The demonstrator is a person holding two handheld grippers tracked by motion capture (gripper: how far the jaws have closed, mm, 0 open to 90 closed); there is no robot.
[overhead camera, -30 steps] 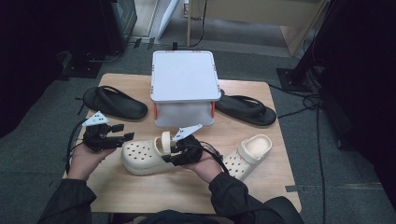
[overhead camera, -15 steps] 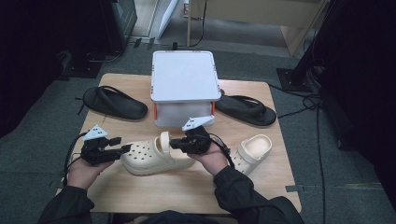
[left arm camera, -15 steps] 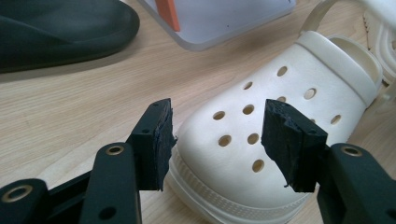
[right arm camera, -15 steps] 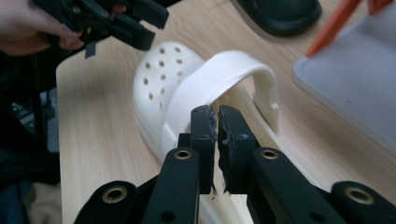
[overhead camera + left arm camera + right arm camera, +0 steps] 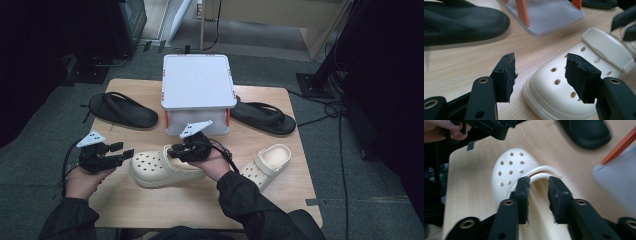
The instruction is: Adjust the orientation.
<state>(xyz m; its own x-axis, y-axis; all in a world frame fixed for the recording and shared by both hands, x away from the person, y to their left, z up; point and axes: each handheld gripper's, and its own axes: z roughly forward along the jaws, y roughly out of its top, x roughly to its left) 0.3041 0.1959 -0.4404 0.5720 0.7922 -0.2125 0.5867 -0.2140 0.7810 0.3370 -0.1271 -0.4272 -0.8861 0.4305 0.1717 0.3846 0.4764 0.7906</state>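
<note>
A cream clog [image 5: 160, 172] lies on the wooden table [image 5: 150, 205], toe to the left. My left gripper [image 5: 122, 150] hovers just left of that toe. In the left gripper view it [image 5: 540, 63] stands open, its jaws having just been opening, with the toe [image 5: 554, 82] beyond them and no pad touching it. My right gripper [image 5: 172, 149] is over the clog's heel end. In the right gripper view its jaws [image 5: 539, 182] have just been opening; a gap shows between the pads, and the heel strap [image 5: 541, 171] curves just past the tips, unpressed.
A second cream clog [image 5: 267, 162] lies at the right. Black flip-flops [image 5: 122, 110] [image 5: 262, 117] flank a translucent lidded box [image 5: 197, 87] with orange latches [image 5: 522, 12] at the back centre. Bare wood lies along the front edge.
The right hand has shifted slightly left and up over the clog's heel. The left hand has sunk a little. The clog has stayed in place.
</note>
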